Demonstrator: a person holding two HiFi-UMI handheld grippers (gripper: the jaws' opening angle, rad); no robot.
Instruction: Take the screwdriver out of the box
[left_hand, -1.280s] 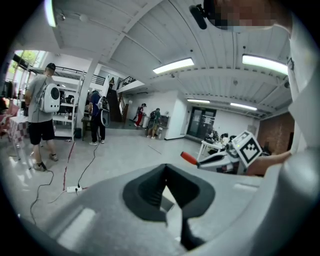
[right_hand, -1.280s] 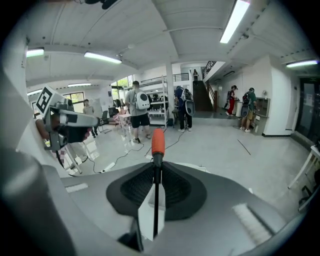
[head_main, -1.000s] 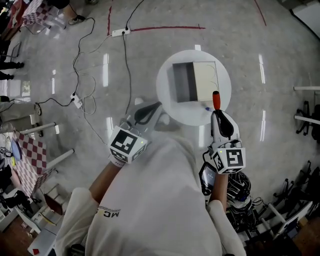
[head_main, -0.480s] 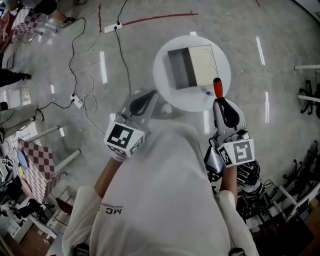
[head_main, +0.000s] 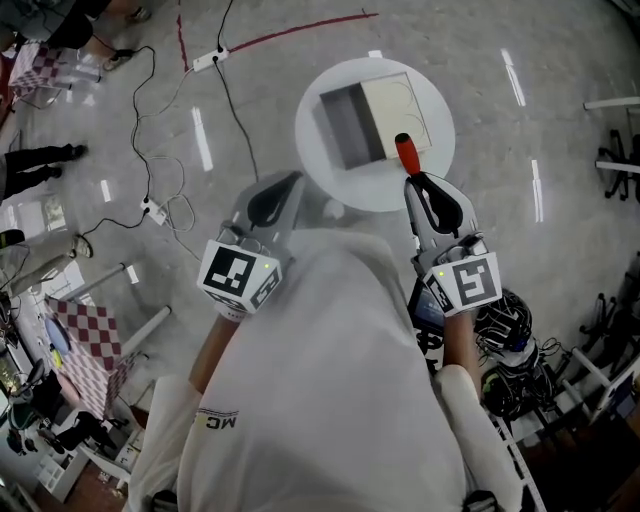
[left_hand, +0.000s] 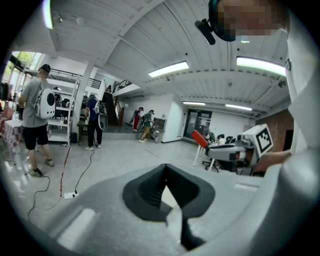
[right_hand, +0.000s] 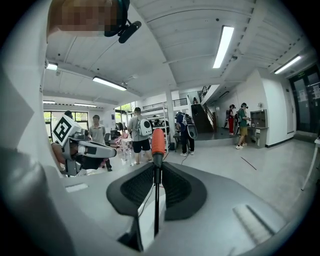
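An open box (head_main: 372, 122) with a grey inside and a beige lid lies on a round white table (head_main: 330, 170). My right gripper (head_main: 421, 186) is shut on the screwdriver's thin shaft (right_hand: 157, 200). Its orange-red handle (head_main: 406, 154) sticks out past the fingertips, over the table's near edge beside the box, and also shows in the right gripper view, orange-red handle (right_hand: 158, 140). My left gripper (head_main: 284, 192) hovers just left of the table, off its edge, shut with nothing in it. In the left gripper view the left gripper (left_hand: 168, 186) has its pads meeting.
Cables and a power strip (head_main: 154, 210) lie on the floor to the left. A checkered table (head_main: 85, 335) stands at the lower left; chairs and gear (head_main: 515, 345) crowd the right. Several people (right_hand: 137, 132) stand across the hall.
The whole head view has shifted, so the table sits higher and further left. The right gripper still holds the screwdriver by the table's near edge. The left gripper stays shut beside the table.
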